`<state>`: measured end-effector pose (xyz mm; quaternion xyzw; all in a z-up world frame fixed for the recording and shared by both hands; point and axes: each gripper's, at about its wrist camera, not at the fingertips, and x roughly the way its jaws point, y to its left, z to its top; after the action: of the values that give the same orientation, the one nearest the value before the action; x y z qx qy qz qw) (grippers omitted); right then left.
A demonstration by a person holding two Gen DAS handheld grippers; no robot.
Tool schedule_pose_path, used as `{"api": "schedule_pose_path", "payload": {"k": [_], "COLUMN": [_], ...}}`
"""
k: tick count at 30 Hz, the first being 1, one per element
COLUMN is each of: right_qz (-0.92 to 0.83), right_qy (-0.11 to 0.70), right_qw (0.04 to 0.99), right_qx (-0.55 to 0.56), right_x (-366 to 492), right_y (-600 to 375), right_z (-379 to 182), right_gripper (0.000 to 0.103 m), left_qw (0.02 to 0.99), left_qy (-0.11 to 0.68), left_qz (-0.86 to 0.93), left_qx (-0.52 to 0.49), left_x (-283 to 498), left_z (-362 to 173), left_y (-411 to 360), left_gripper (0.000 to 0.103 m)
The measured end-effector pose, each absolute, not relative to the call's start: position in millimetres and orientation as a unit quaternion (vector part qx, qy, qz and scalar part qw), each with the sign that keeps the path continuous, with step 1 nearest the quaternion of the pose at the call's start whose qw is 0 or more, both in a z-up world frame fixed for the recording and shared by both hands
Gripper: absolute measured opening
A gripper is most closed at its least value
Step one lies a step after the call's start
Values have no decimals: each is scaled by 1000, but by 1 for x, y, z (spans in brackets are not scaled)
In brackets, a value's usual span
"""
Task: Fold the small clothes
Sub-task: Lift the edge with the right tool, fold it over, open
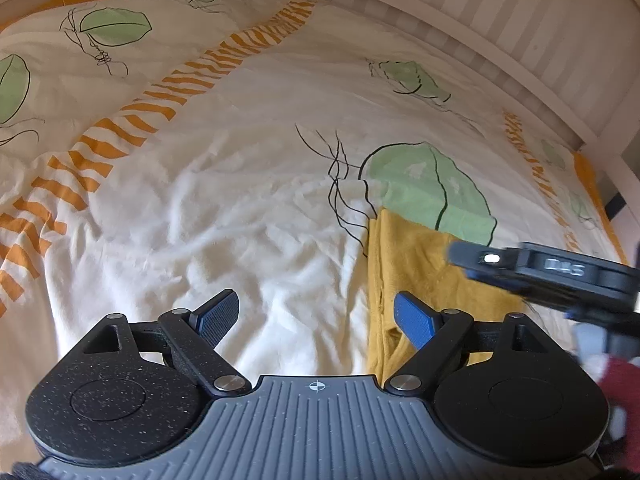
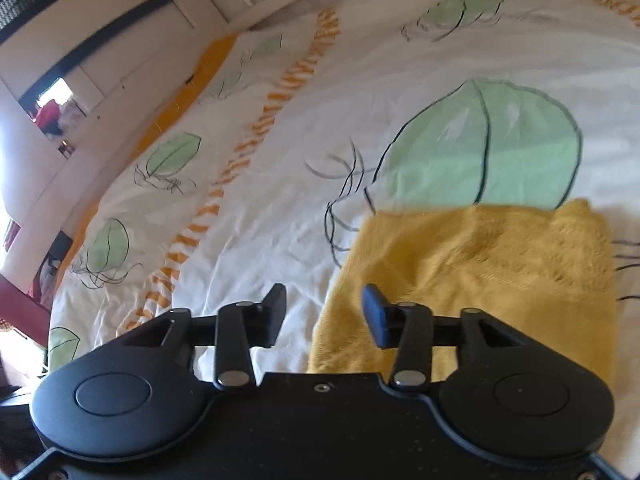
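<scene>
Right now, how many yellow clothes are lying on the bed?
1. The yellow garment lies folded on the bedspread, partly over a green leaf print, under the open right gripper. Others may be out of frame.

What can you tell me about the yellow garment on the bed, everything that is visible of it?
The yellow garment is mustard-coloured, of soft, slightly fuzzy knit-looking fabric. It lies flat on the white bedspread, folded into a rough rectangle, with a seam along its one long edge. Its far edge overlaps a printed green leaf. Neither gripper holds it: both stand open above its near part.
</scene>
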<state>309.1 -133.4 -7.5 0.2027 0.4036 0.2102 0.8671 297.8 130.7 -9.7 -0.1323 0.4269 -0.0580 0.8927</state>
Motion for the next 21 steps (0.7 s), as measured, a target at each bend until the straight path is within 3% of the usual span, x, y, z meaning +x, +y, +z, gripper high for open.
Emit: {"api": "schedule_pose_path", "payload": {"k": [12, 14, 16, 21], "right_qz": [147, 132, 119, 108], "right_qy": [397, 381, 363, 352], "right_qw": [884, 891, 898, 899], "right_qx": [201, 209, 218, 238], "right_x": [278, 273, 269, 269], "right_y": [-187, -197, -208, -233], "right_z": [-37, -40, -41, -49], "right_gripper": [64, 70, 86, 94], "left_qw": [885, 881, 873, 858], "left_qy": [437, 443, 453, 478], "left_qz": [-102, -117, -131, -146], "left_qx": [-120, -121, -123, -119], "left_x": [300, 302, 304, 305], "left_z": [-27, -34, -42, -65], "left_y": [110, 105, 99, 86], "left_gripper": [85, 85, 85, 85]}}
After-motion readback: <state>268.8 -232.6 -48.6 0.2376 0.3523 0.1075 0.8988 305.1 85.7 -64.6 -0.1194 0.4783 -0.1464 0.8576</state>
